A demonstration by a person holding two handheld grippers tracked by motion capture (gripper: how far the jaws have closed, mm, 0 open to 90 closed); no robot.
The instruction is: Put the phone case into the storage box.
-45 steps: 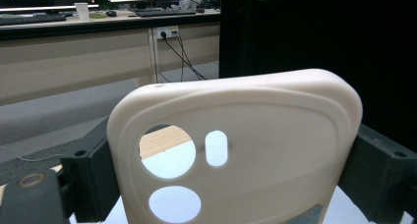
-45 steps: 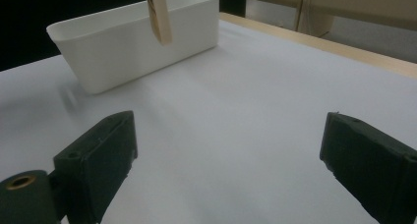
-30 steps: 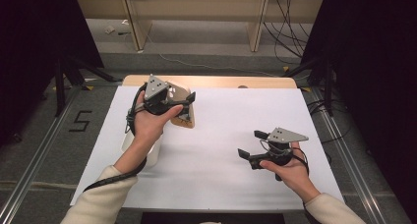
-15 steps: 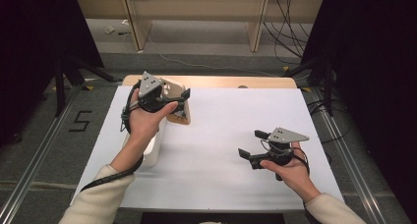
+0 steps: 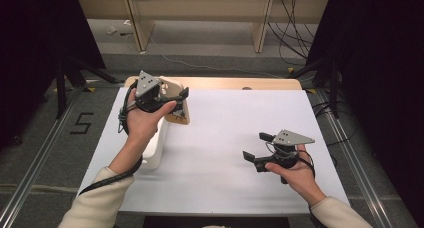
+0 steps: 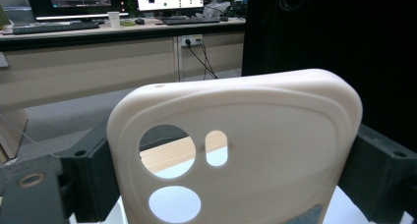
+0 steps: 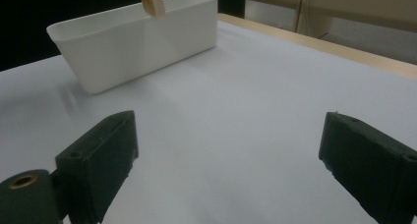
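Observation:
My left gripper (image 5: 178,103) is held above the table's far left and is shut on a cream phone case (image 5: 180,118). In the left gripper view the phone case (image 6: 255,135) stands upright between the two black jaws of the left gripper (image 6: 236,184), with round and oval camera cutouts at its lower left. My right gripper (image 5: 258,147) is held low over the white table cover (image 5: 225,128) at the right. It is open, with nothing between its jaws. In the right gripper view the right gripper (image 7: 228,160) looks along the bare cover.
A white rectangular bin (image 5: 156,147) sits on the table's left side, partly under the left forearm. The right gripper view has the bin (image 7: 133,37) ahead, with a corner of the case (image 7: 152,0) hanging over it. The wooden table edge (image 5: 235,83) runs along the back.
The left gripper has moved a little to the left and away with the phone case held in it. The right gripper has stayed in place.

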